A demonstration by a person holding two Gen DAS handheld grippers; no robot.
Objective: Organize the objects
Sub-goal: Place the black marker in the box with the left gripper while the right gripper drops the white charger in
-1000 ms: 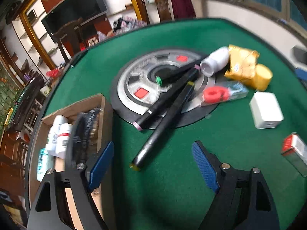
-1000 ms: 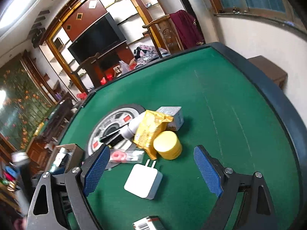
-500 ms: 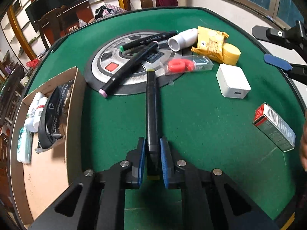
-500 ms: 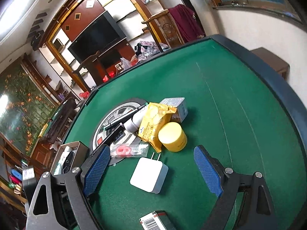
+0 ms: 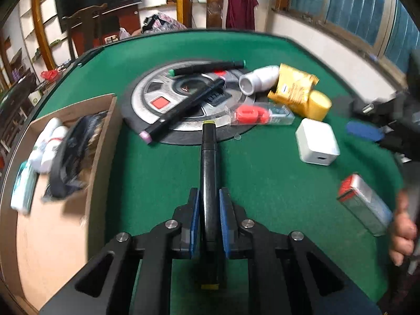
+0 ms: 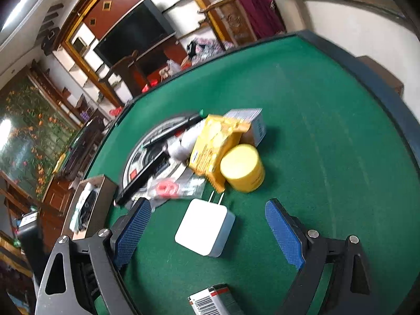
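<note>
Two markers remain on the grey disc point(image 5: 157, 97); a third black marker point(image 5: 208, 173) is clamped lengthwise in the left gripper point(image 5: 208, 220), near the cardboard box point(image 5: 105, 141). Right gripper point(image 6: 207, 225) gapes over the white charger point(image 6: 204, 227). Risk: long marker pivots, snags box wall.

Left claw point(image 5: 207, 210) clamped, right claw point(image 6: 207, 229) agape

A dark television point(image 6: 134, 35) is set in a wooden shelf wall point(image 6: 86, 50). To its right, a carved wooden chair point(image 5: 210, 8) is draped with a maroon cloth point(image 5: 240, 8). Further right of the television, blue-paned windows point(image 5: 349, 8) are seen above a white wall point(image 5: 315, 39).
</note>
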